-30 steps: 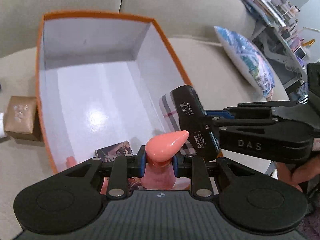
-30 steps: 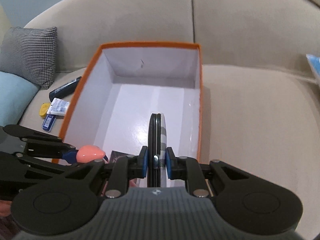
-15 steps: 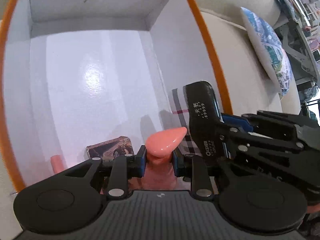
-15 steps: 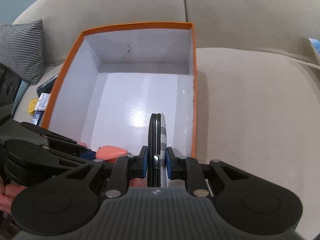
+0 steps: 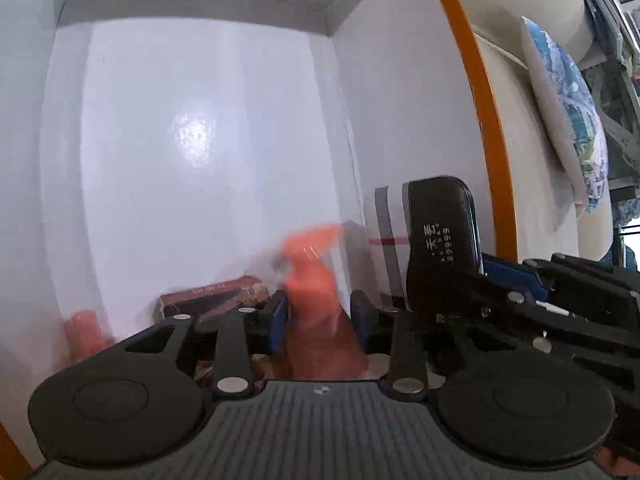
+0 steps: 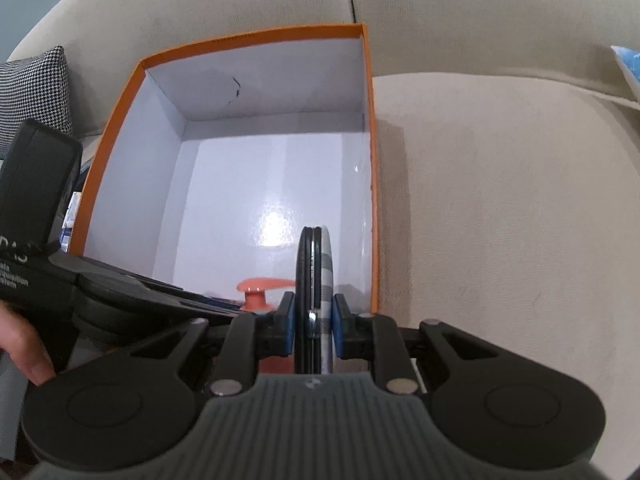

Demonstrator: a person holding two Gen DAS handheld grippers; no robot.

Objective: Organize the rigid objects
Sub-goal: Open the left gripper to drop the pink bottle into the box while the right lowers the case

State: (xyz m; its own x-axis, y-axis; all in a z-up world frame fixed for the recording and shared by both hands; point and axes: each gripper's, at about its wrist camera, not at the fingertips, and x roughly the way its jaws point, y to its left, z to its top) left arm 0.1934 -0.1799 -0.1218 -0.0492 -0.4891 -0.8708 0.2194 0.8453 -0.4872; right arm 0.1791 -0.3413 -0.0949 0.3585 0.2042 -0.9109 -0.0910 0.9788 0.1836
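Observation:
An orange-rimmed box (image 6: 370, 152) with white inside sits on a beige sofa; its rim also shows in the left wrist view (image 5: 476, 92). My left gripper (image 5: 320, 316) is low inside the box with its jaws apart around a blurred pink pump bottle (image 5: 316, 280), which also shows in the right wrist view (image 6: 256, 292). My right gripper (image 6: 314, 324) is shut on a flat black case with a plaid side (image 6: 314, 276), held edge-on over the box's near right corner. That case shows beside the bottle in the left wrist view (image 5: 438, 236).
A small dark card box (image 5: 212, 296) and a pink cylinder (image 5: 82, 332) lie on the box floor. A houndstooth cushion (image 6: 36, 88) is left of the box, a blue patterned pillow (image 5: 568, 120) right of it. Sofa backrest rises behind.
My left gripper has gone down into the box and its jaws have opened off the pink bottle, which is now blurred. My right gripper moved forward over the box with the case.

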